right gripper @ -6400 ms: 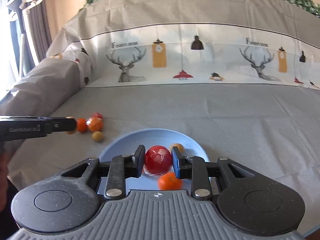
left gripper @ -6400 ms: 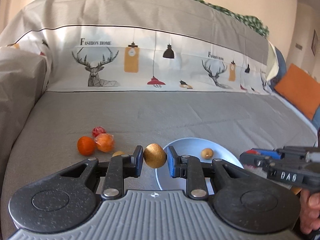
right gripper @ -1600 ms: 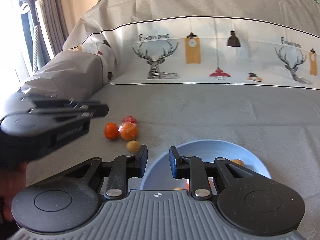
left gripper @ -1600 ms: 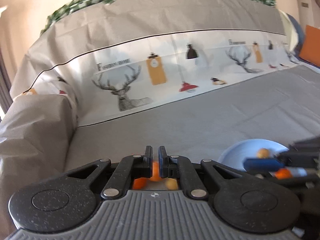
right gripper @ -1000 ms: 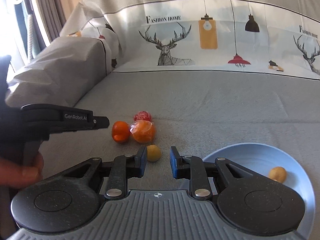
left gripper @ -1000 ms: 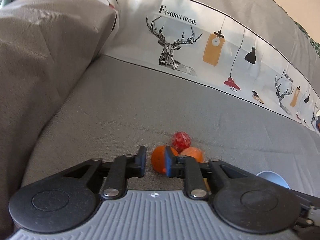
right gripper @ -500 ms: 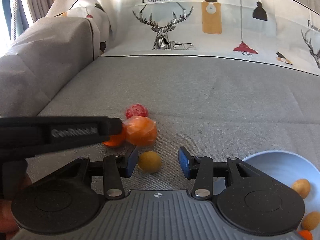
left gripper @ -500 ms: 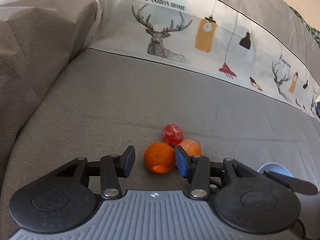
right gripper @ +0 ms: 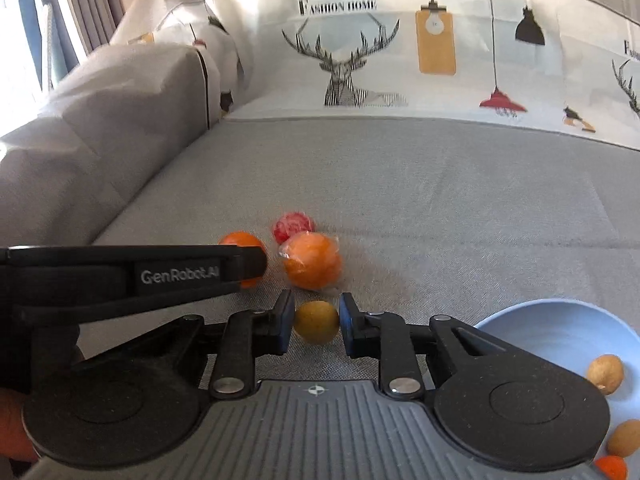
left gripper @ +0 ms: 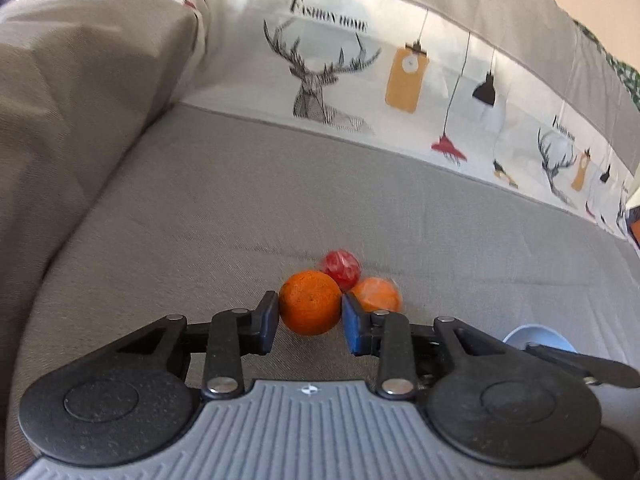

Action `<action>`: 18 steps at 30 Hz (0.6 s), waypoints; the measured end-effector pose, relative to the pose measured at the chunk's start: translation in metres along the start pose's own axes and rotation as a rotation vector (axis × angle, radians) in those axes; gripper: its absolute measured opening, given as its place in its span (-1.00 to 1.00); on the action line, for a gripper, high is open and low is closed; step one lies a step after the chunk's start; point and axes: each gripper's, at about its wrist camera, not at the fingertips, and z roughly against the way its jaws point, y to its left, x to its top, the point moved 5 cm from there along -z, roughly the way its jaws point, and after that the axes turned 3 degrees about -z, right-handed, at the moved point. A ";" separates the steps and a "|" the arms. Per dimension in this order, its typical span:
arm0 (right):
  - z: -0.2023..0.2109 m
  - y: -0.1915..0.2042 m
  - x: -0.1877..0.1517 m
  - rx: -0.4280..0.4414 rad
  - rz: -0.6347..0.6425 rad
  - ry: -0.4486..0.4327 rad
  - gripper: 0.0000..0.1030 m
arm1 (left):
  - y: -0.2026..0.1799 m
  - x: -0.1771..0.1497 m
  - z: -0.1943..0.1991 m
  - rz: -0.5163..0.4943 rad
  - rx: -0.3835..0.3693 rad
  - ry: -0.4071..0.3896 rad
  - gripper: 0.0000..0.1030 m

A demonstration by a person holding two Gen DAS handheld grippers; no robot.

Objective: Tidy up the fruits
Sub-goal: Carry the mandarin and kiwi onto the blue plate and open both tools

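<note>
On the grey sofa seat, a bare orange (left gripper: 310, 307) sits between the pads of my left gripper (left gripper: 310, 318). Its jaws are closing and both pads touch the fruit. Just behind it lie a red wrapped fruit (left gripper: 341, 265) and a plastic-wrapped orange (left gripper: 378, 294). In the right wrist view my right gripper (right gripper: 316, 326) is shut on a small yellow-brown fruit (right gripper: 316, 320) resting on the seat. The left gripper's finger (right gripper: 180, 272) crosses that view and hides part of the orange (right gripper: 240, 240). The blue bowl (right gripper: 560, 320) at the right holds three small fruits.
The sofa's armrest (right gripper: 100, 120) rises at the left. The deer-print backrest (right gripper: 348, 60) closes off the far side. A hand (right gripper: 12, 420) shows at the lower left. The bowl's rim (left gripper: 536, 334) peeks out behind the right gripper's finger (left gripper: 580, 364).
Half a second ago both grippers stood open around their fruits. Now the left pads have closed in on the orange and the right pads on the small yellow-brown fruit.
</note>
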 end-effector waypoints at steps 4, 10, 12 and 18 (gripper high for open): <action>0.028 -0.001 0.010 0.017 0.024 -0.071 -0.51 | -0.004 0.003 0.023 -0.011 0.006 -0.072 -0.28; 0.086 -0.015 0.021 0.024 0.033 -0.173 -0.51 | -0.031 -0.001 0.069 -0.054 -0.027 -0.160 -0.28; 0.107 -0.023 0.019 0.026 0.019 -0.192 -0.51 | -0.044 -0.006 0.085 -0.075 -0.056 -0.184 -0.28; 0.169 -0.059 0.008 -0.007 -0.013 -0.253 -0.51 | -0.081 -0.027 0.114 -0.193 -0.090 -0.207 -0.27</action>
